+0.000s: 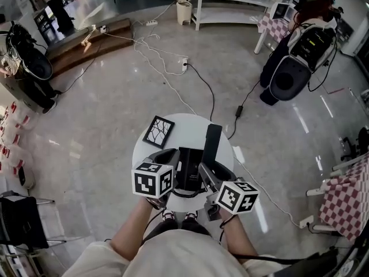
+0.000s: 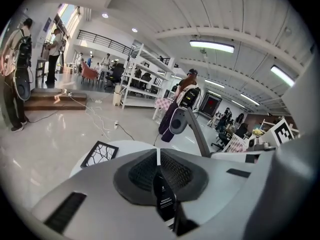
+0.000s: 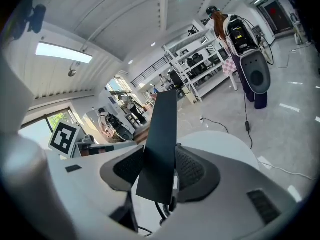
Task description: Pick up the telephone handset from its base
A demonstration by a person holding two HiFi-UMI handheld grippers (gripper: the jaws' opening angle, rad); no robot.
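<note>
The black telephone handset (image 1: 211,143) stands tilted upward over the round white table (image 1: 184,128), and my right gripper (image 1: 207,172) is shut on its lower end. In the right gripper view the handset (image 3: 162,134) is a flat dark slab clamped between the pads of that gripper (image 3: 160,169), with a black cord (image 3: 165,214) hanging below. The black telephone base (image 1: 187,169) lies between both grippers. My left gripper (image 1: 172,161) has its jaws nearly together on a thin black labelled part (image 2: 164,196), which appears to be the base's edge; in its own view the gripper (image 2: 159,171) shows only a narrow slit.
A black-framed square with a branch pattern (image 1: 158,131) lies at the table's far left. Cables (image 1: 173,68) run over the glossy floor. A person with a black backpack rig (image 1: 300,45) stands far right, near white shelving (image 1: 230,4). Checkered tables (image 1: 346,201) stand to the right.
</note>
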